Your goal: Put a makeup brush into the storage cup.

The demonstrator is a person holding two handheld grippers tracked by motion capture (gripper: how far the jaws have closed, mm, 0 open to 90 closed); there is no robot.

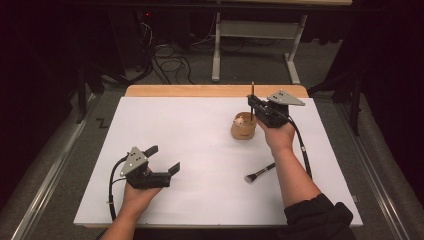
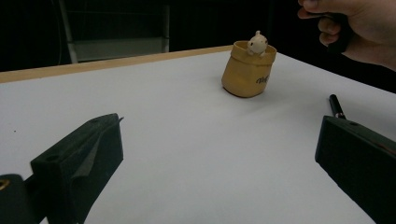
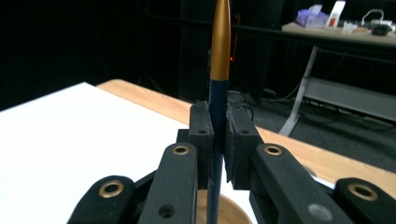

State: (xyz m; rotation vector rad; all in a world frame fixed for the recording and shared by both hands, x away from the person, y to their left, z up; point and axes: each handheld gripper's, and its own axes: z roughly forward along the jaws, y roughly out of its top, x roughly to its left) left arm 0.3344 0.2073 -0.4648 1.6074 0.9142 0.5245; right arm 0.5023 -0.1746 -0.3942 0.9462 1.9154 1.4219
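My right gripper (image 1: 251, 103) is shut on a slim brush handle (image 1: 252, 90) and holds it upright just above the right rim of a tan pouch (image 1: 243, 127). In the right gripper view, the dark blue handle with its gold upper part (image 3: 219, 46) stands pinched between my right gripper's (image 3: 219, 140) pads, with the pouch rim (image 3: 231, 212) below. A small cream figure (image 2: 257, 43) pokes out of the pouch (image 2: 248, 70). My left gripper (image 1: 164, 158) rests open near the table's front left, nothing between its jaws.
A makeup brush (image 1: 259, 173) with a black handle (image 2: 336, 106) lies on the white table cover (image 1: 200, 150), right of centre. A wooden table edge (image 1: 215, 90) runs along the back. Cables and a desk frame (image 1: 255, 45) stand on the floor beyond.
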